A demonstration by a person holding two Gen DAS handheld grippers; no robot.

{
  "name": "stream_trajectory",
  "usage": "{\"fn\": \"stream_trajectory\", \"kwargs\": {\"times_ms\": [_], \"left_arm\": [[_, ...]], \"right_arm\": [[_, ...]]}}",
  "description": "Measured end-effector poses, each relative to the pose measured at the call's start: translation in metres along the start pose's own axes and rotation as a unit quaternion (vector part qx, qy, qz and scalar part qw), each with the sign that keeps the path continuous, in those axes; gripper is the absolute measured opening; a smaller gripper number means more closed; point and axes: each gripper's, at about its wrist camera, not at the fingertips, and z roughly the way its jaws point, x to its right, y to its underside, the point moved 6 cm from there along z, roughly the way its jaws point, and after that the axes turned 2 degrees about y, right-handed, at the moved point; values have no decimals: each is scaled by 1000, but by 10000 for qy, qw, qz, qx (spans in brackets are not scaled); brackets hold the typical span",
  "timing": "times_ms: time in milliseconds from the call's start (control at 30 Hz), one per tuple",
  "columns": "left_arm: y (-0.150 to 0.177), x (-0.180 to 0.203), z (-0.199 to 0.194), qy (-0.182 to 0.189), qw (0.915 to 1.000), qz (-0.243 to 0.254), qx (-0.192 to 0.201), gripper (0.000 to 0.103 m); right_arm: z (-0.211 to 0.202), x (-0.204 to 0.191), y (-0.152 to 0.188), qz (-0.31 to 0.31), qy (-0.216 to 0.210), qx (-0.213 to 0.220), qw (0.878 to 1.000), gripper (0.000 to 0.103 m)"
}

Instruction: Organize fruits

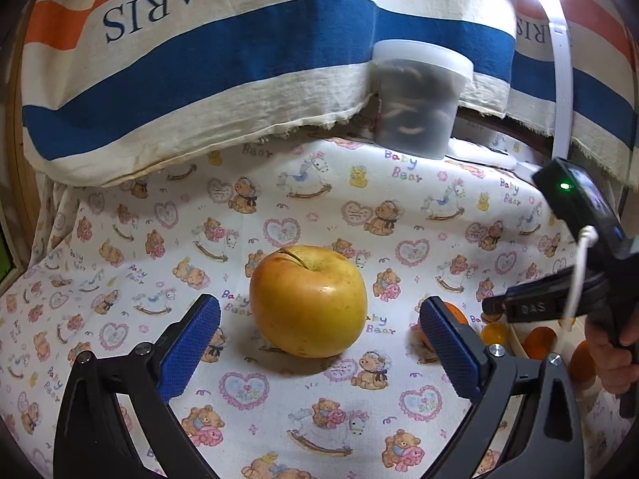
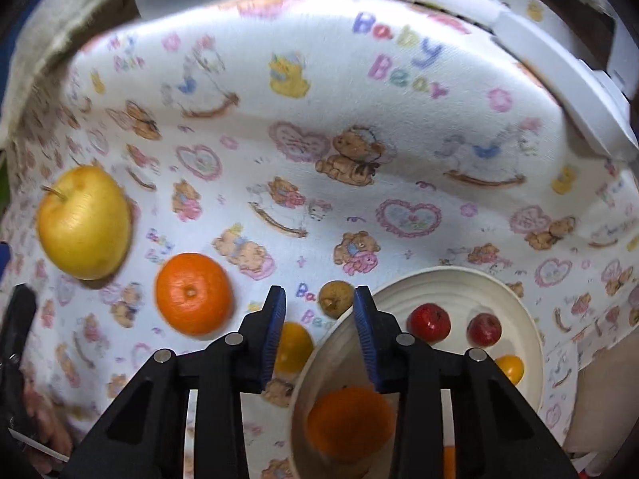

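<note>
sitting upright on the bear-print cloth of the counter, the yellow apple lies between the blue pads of the left claw, which stands wide apart and touches nothing. the step in hand looks like taking this apple: the pads should meet its widest belt, level on both sides, since the smooth round skin could slip or roll. off to its right lie a mandarin, a small yellow fruit and a brownish one just beside the white bowl, which already holds an orange, two small red fruits and another yellow one. the right claw hangs over the bowl's rim, its jaws narrowed but empty.
</note>
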Motion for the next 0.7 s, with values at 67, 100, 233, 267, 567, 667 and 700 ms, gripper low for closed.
{"fn": "stream_trajectory", "kwargs": {"times_ms": [67,100,233,267,567,667,700], "left_arm": [[0,3,0,13,10000,70,3,100],[-1,4,0,14,10000,97,8,100],[-1,5,0,31,9999,150,19,100],[-1,5,0,35,9999,153,10,100],[2,-1,5,35,9999,-24,-108,100],[2,-1,6,52,9999,-45,-130,100],[2,-1,6,54,9999,-44,-132,100]], "right_arm": [[6,2,-2,-60,334,-113,9994,37],[7,1,-4,-121,449,-175,9988,37],[14,-8,-8,-492,669,-452,9955,37],[16,-9,-9,-579,725,-538,9942,37],[34,-36,-21,-1616,691,-1460,9736,26],[42,-42,-27,-1813,1031,-1539,9658,25],[47,-41,-28,-1812,1138,-1605,9636,25]]}}
